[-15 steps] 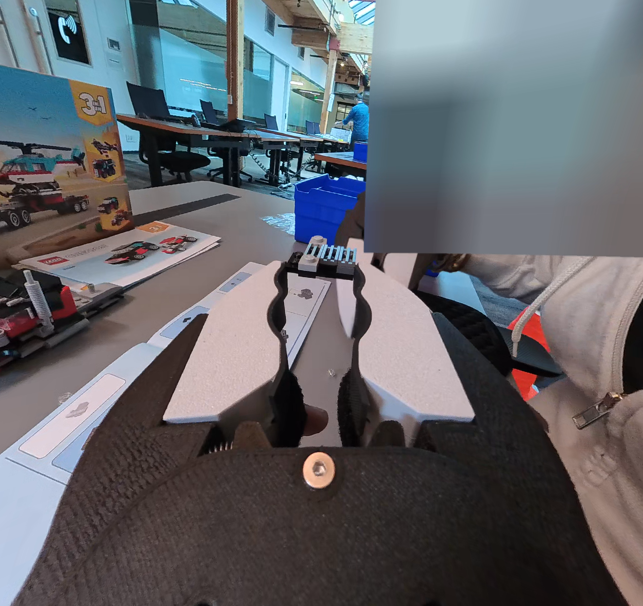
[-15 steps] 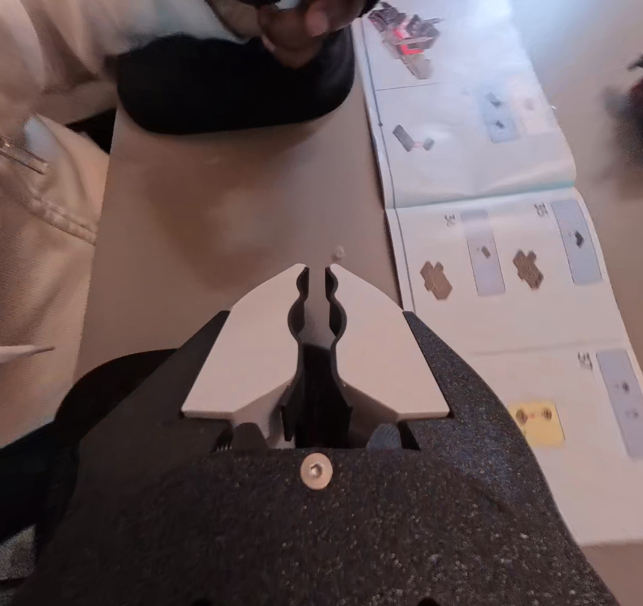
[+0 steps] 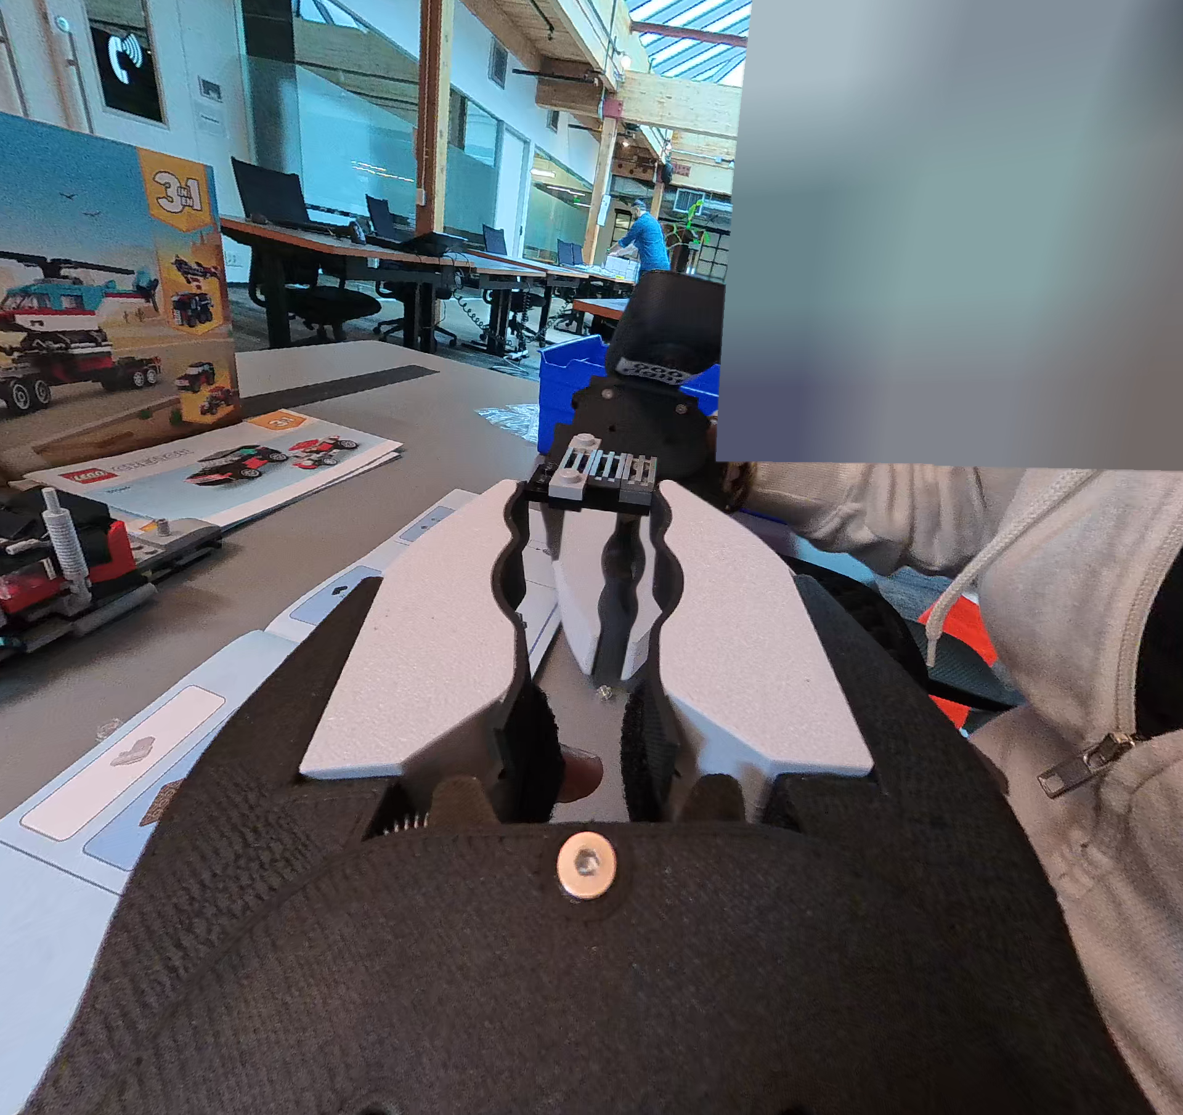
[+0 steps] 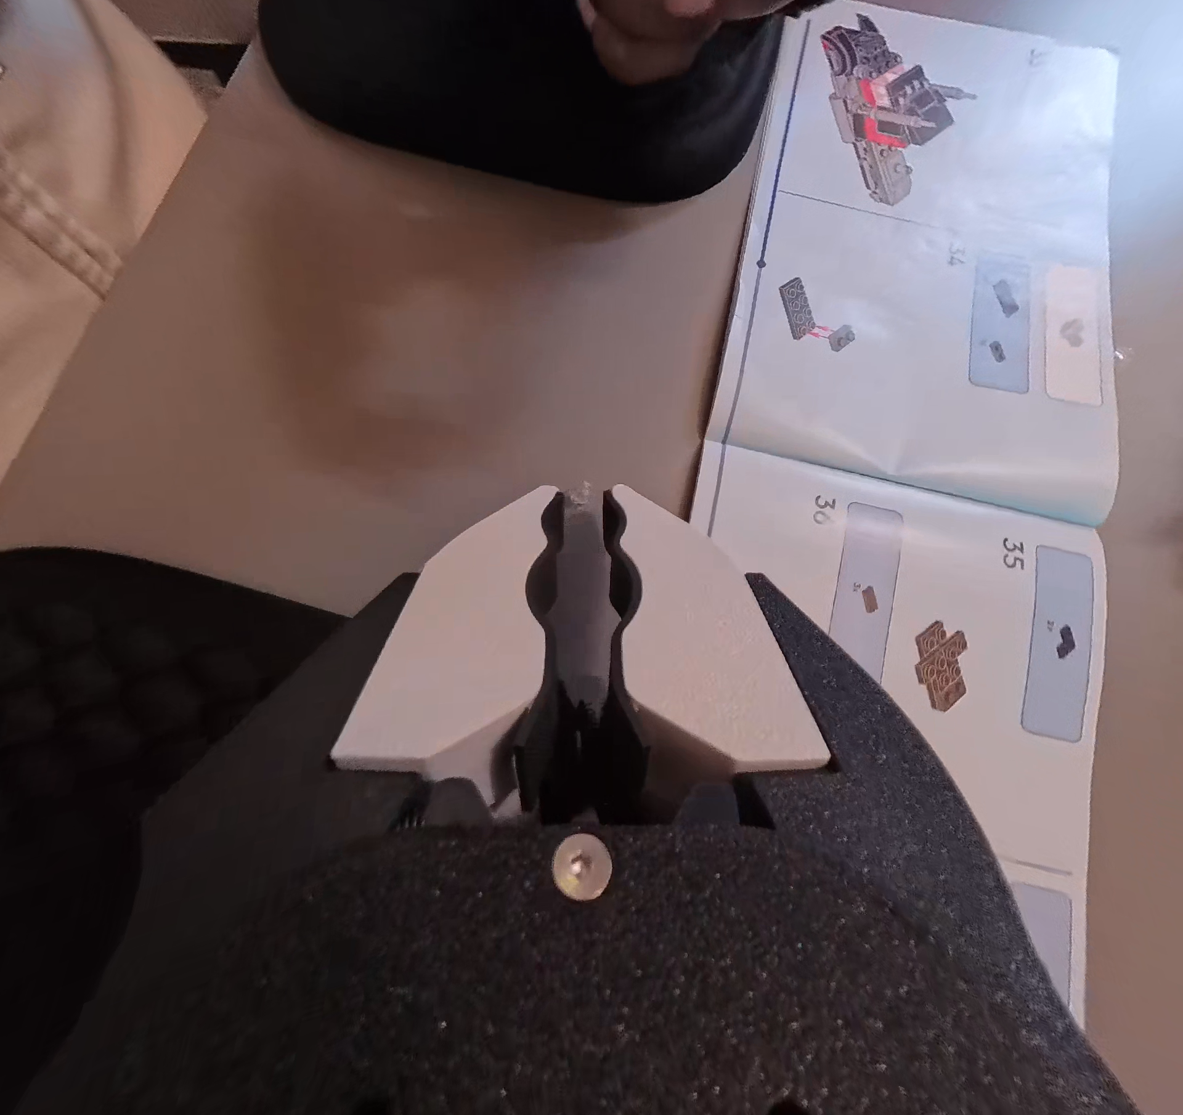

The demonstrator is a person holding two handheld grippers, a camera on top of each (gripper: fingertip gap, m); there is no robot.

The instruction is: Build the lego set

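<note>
My left gripper (image 3: 592, 498) is shut on a small black and grey lego assembly (image 3: 598, 470) with grille tiles on top, held above the table. Below it my right gripper (image 3: 605, 668) points down at the table. In the right wrist view my right gripper (image 4: 584, 498) has its jaws a narrow gap apart, and a tiny clear stud (image 4: 578, 495) lies on the table between the tips, against the left one. The stud also shows in the left wrist view (image 3: 602, 691). The left gripper's black body (image 4: 480, 98) and a hand fill the top of the right wrist view.
The open instruction manual (image 4: 928, 329) lies right of the right gripper and also shows in the left wrist view (image 3: 160, 738). A partly built red, black and grey truck (image 3: 57, 566), closed booklets (image 3: 224, 470) and the set's box (image 3: 109, 316) stand at left. A blue bin (image 3: 566, 374) sits behind. My right fingertips sit around 12 centimeters from my left ones.
My right gripper has moved forward over the table, so the clear stud that lay ahead of its tips now sits between them. My left gripper still holds the assembly.
</note>
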